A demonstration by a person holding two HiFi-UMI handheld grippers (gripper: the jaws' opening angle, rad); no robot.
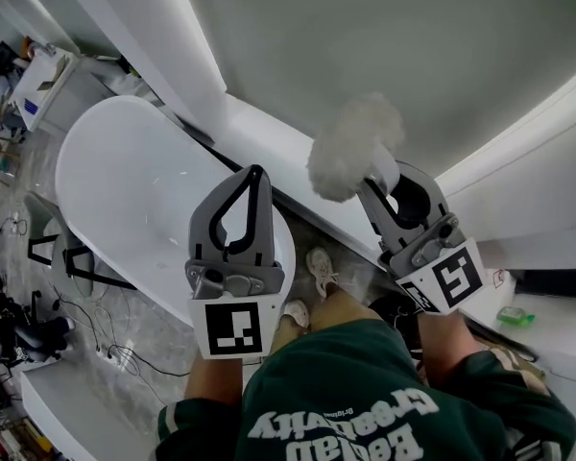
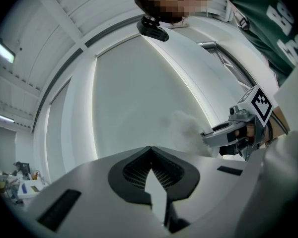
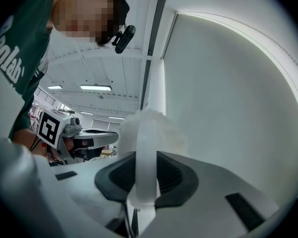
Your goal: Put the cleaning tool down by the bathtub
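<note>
**Left gripper (image 1: pixel 257 173).** The hand holds it out ahead of the body at a level attitude, with its marker cube (image 1: pixel 232 327) facing the head camera. In the head view it lies over the near end of the bathtub (image 1: pixel 115 181). The left gripper view shows the jaws closed tip to tip at (image 2: pixel 150 150), with nothing between them.

**Right gripper (image 1: pixel 382 176).** The hand holds it forward alongside the left unit and well apart from it, angled slightly outward. Its marker cube (image 1: pixel 456 275) sits just ahead of the hand. The right gripper view shows the jaws at a narrow setting (image 3: pixel 146 155), clamped on the flat white handle of the cleaning tool (image 3: pixel 148 133).

**Cleaning tool (image 1: pixel 353 147).** The fluffy white head projects beyond the right jaw tips. It is carried in the air, touching nothing but the jaws. In the head view it appears to the right of the bathtub, against the grey wall and the white ledge (image 1: pixel 269 137) that runs behind the tub. The left gripper view shows it as a pale blur (image 2: pixel 186 128).

**Operator.** Both forearms extend from a green sweatshirt (image 1: pixel 365 411). The operator's shoes (image 1: pixel 317 267) stand on the floor beside the tub.
</note>
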